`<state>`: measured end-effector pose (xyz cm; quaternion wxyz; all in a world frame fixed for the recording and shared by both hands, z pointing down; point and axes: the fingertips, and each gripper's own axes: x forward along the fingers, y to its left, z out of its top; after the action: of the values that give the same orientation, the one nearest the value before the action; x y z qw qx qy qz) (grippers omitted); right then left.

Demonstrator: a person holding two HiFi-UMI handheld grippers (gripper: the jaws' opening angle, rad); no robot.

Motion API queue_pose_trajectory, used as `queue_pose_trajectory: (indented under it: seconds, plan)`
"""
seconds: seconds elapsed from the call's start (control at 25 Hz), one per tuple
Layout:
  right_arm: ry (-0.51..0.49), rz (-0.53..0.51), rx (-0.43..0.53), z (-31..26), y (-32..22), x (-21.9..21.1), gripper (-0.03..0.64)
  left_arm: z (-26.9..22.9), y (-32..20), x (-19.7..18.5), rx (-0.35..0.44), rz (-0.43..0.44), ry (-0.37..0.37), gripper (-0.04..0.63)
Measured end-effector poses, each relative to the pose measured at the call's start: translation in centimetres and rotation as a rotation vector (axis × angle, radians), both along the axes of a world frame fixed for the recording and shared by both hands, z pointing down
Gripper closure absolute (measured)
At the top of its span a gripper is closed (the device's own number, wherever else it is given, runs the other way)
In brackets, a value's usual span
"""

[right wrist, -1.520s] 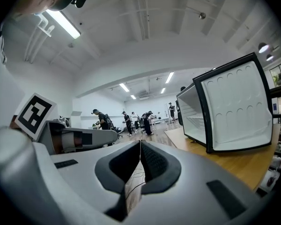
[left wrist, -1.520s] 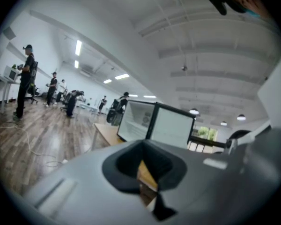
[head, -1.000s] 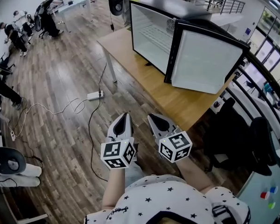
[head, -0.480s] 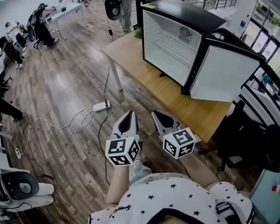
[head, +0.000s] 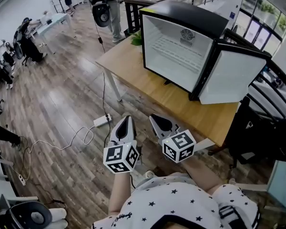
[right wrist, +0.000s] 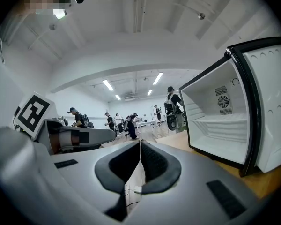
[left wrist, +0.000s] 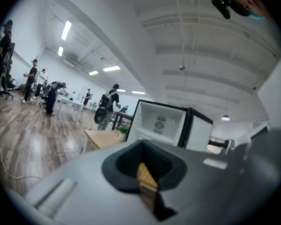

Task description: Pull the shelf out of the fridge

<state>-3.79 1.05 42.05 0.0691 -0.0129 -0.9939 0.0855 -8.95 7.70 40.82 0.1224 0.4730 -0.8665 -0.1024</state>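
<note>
Nearest to us, the left gripper (head: 127, 120) and the right gripper (head: 154, 118) hang side by side over the wooden floor (head: 62, 104), short of the table's near edge; each carries its marker cube (head: 120, 157) at the back. In the left gripper view the jaws are pressed together with nothing between them, and the right gripper view shows the same, its two dark pads meeting in a thin seam; both are empty.

A power strip (head: 101, 121) and its cable lie on the floor between us and the table (head: 133, 63). Beyond that, the fridge (head: 181, 13) stands toward the far right end of the table, well apart from both grippers; its door (head: 229, 78) is already swung wide, out past the table's right edge, so we judge the way in to be open.

The shelf (head: 177, 51) appears to be the ribbed white level across the middle of the cabinet; the view is too small for us to be sure of its make. It sits fully inside, flush with the walls, not drawn forward at all.

So we judge the task barely begun: the door is open, but nothing has been touched. What remains is reaching the fridge, parting the jaws, taking the shelf's front edge and sliding it clear.
</note>
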Motion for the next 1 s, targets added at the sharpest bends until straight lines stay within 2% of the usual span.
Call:
queue_pose_trajectory:
  seconds: [0.24, 0.48, 0.72, 1.0]
  plan:
    - [0.019, 0.070, 0.027, 0.6, -1.0, -1.3, 0.596, 0.7, -1.0, -3.0, 0.015, 0.050, 0.029, 0.588]
    - [0.041, 0.113, 0.009, 1.5, -3.1, -2.5, 0.595, 1.6, -3.5, -4.6, 0.009, 0.100, 0.045, 0.588]
    - [0.013, 0.117, 0.008, 1.2, -5.3, -5.9, 0.596, 1.8, -5.8, -8.0, 0.007, 0.100, 0.051, 0.588]
    - [-0.002, 0.131, -0.009, 1.5, -10.7, -10.7, 0.595, 1.7, -11.6, -12.8, -0.007, 0.115, 0.039, 0.588]
